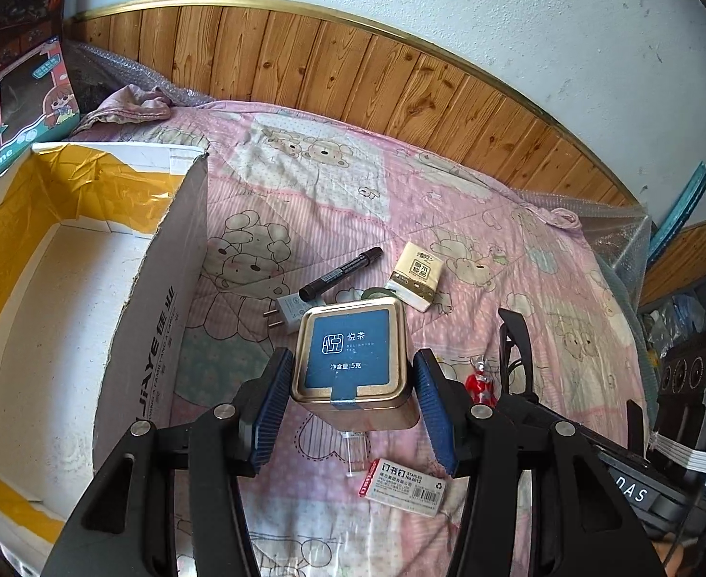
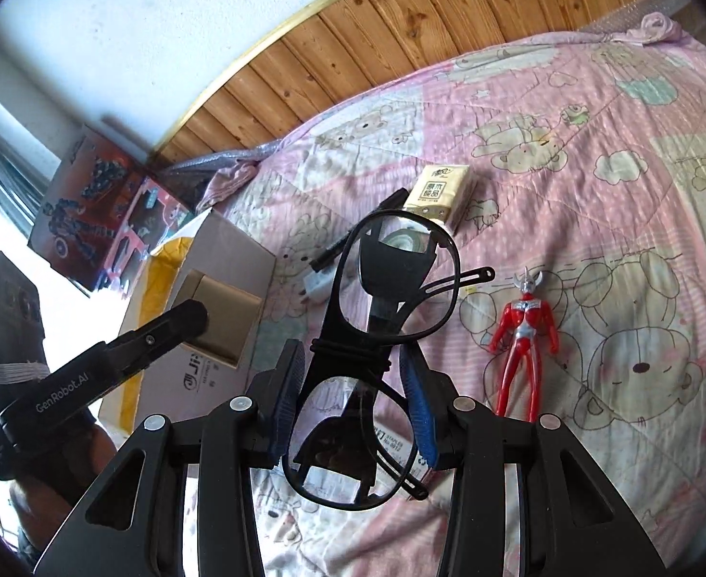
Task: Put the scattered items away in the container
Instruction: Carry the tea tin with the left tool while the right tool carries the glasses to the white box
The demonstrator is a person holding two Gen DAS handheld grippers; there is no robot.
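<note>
My left gripper [image 1: 350, 384] is clenched on the gold tea tin [image 1: 353, 360], blue pads pressed flat against its two opposite sides so the smooth metal cannot twist, its blue label facing my camera. From the right wrist view the tin hangs lifted off the bed, just beside the near wall of the open cardboard box [image 1: 64, 298], which sits at the left of the pink quilted bed [image 1: 473, 221]. I judge the tin is on its way over that wall, since the box floor I can see holds nothing yet.

My right gripper [image 2: 353, 399] is closed on the black-framed glasses [image 2: 377, 332], pinching them at the bridge between the lenses. That is the stiffest part, so I read the grip as one chosen to spare the lenses and the folded temples. One lens juts far forward, the other hangs back toward my camera.

Still scattered on the quilt: a black marker [image 1: 341, 271] lying across a white plug adapter [image 1: 285, 312], a tissue pack [image 1: 418, 274] farther right, a staples box [image 1: 408, 485] near me, and a red figurine [image 2: 521, 336] flat on its back, well right of the box. A roll of tape [image 2: 401, 243] shows through the far lens.
</note>
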